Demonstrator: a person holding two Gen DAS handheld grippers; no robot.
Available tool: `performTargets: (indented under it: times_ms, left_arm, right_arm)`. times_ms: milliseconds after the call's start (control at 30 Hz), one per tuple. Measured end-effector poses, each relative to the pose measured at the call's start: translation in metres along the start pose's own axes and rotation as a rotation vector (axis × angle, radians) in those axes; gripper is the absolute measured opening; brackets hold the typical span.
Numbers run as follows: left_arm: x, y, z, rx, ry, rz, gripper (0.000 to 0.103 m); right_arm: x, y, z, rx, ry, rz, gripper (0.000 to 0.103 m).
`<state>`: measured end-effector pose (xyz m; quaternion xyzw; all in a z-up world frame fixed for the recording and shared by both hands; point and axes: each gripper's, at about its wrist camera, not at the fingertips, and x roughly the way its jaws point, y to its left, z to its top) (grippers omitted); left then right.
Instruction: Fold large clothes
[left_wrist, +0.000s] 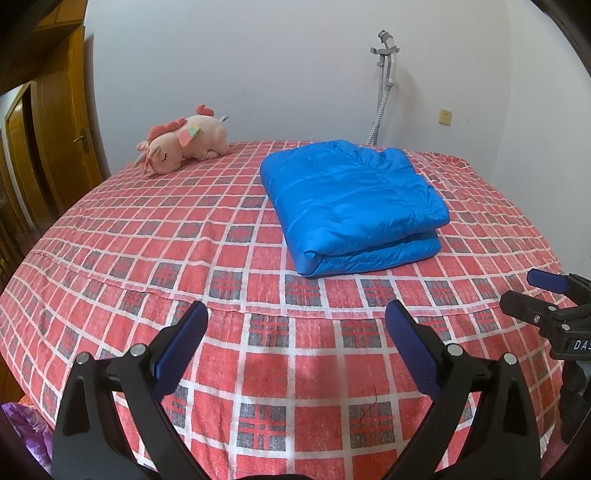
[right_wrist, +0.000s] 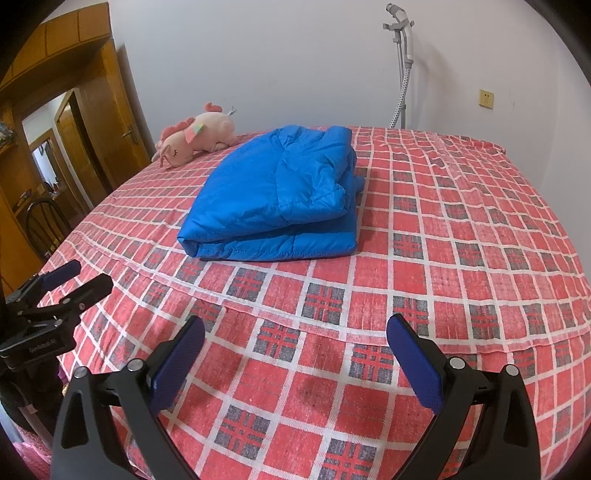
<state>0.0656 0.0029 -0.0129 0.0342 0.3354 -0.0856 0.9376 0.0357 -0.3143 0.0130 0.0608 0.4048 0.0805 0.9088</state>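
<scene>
The blue jacket (left_wrist: 354, 206) lies folded into a thick rectangle on the bed (left_wrist: 207, 258), toward the far side and a little right of the middle, its folded edge facing the near left. Both grippers hang near the bed's front edge, well apart from the jacket. The left hand-held gripper (left_wrist: 295, 347) is released, its blue-padded fingers (left_wrist: 181, 347) spread wide and grasping nothing. The right hand-held gripper (right_wrist: 295, 362) is released too, fingers spread over the red checked bedcover. A pink plush toy (left_wrist: 184, 142) rests at the far left of the bed, beside the white wall (left_wrist: 258, 66). A wooden door (right_wrist: 114, 122) stands to the left.
</scene>
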Motion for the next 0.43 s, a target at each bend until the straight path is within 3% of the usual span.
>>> performTargets:
  times_ms: [433]
  left_arm:
    - [0.0007, -0.0023, 0.0000, 0.006, 0.006, 0.005, 0.096]
  right_arm:
    - [0.0013, 0.0008, -0.0007, -0.001, 0.000, 0.002, 0.099]
